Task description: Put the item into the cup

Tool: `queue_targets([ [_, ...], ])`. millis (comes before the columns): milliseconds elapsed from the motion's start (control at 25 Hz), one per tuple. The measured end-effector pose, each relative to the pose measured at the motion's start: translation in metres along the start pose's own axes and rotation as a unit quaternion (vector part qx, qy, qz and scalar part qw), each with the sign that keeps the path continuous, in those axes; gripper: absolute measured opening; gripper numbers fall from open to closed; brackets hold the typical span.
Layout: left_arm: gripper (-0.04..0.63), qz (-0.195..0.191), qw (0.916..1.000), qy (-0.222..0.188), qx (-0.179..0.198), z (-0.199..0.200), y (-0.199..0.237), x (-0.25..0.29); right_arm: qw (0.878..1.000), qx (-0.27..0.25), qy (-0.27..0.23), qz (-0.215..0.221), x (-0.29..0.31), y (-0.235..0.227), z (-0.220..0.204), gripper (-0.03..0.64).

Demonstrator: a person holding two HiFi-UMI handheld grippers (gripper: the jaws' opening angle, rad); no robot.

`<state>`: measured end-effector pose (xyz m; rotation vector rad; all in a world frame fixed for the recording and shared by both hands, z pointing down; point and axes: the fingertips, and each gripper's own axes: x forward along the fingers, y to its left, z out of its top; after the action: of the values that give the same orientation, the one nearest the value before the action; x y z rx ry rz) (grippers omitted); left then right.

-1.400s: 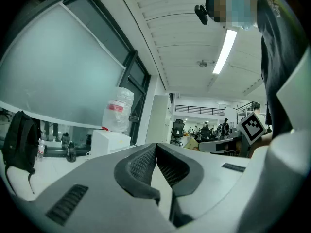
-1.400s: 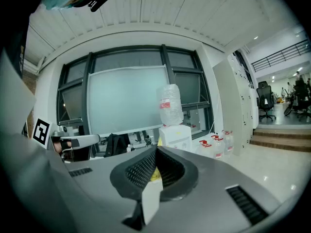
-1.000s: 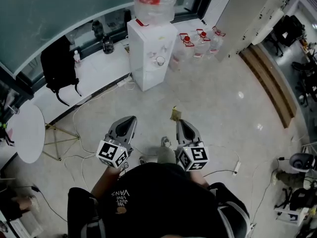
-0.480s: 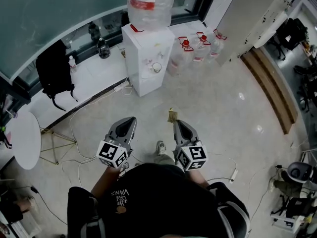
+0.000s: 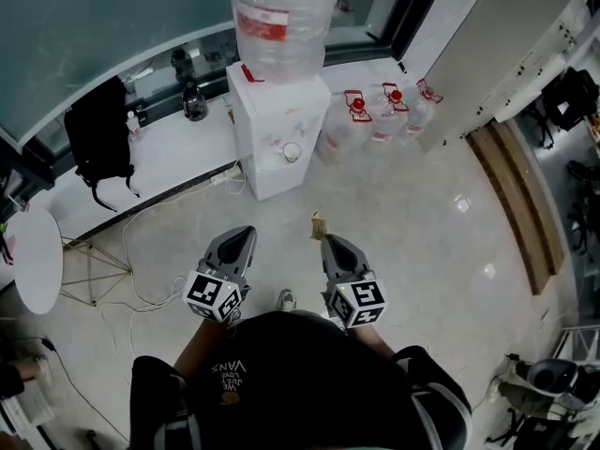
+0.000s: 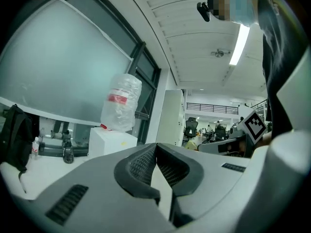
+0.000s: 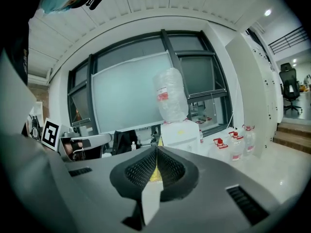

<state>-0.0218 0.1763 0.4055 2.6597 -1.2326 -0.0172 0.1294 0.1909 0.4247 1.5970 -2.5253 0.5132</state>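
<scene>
A small yellowish-tan item (image 5: 318, 224) sticks out of my right gripper (image 5: 324, 239), which is shut on it; in the right gripper view the item (image 7: 155, 173) shows as a yellow sliver between the closed pads. My left gripper (image 5: 245, 233) is shut with nothing in it, and its jaws meet in the left gripper view (image 6: 155, 150). A white cup (image 5: 292, 152) sits in the front nook of the white water dispenser (image 5: 272, 101), well ahead of both grippers. Both grippers are held in the air in front of the person's body, over the floor.
A big water bottle (image 5: 281, 17) tops the dispenser. Spare red-capped water bottles (image 5: 375, 112) stand on the floor to its right. A black backpack (image 5: 97, 139) leans on the white ledge (image 5: 178, 143) at left. Cables (image 5: 150, 242) trail across the floor near a round white table (image 5: 33, 256).
The person has walked towards the water dispenser, which now looks nearer and larger. Both grippers keep their pose, the right one still shut on the item.
</scene>
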Motion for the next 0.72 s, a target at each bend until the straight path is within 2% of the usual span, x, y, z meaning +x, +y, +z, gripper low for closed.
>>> queue_targets([
  [240, 0.02, 0.029, 0.9996, -0.005, -0.006, -0.002, 0.004, 0.047, 1.0, -0.011, 0.008, 0.028, 0.029, -0.043, 0.013, 0.044],
  [480, 0.02, 0.04, 0.9992, 0.006, -0.003, -0.002, 0.028, 0.071, 0.999, -0.002, 0.012, 0.033, 0.063, -0.061, 0.017, 0.044],
  [720, 0.02, 0.012, 0.9997, 0.02, -0.004, -0.002, 0.063, 0.097, 1.0, 0.014, 0.01, 0.009, 0.102, -0.067, 0.024, 0.044],
])
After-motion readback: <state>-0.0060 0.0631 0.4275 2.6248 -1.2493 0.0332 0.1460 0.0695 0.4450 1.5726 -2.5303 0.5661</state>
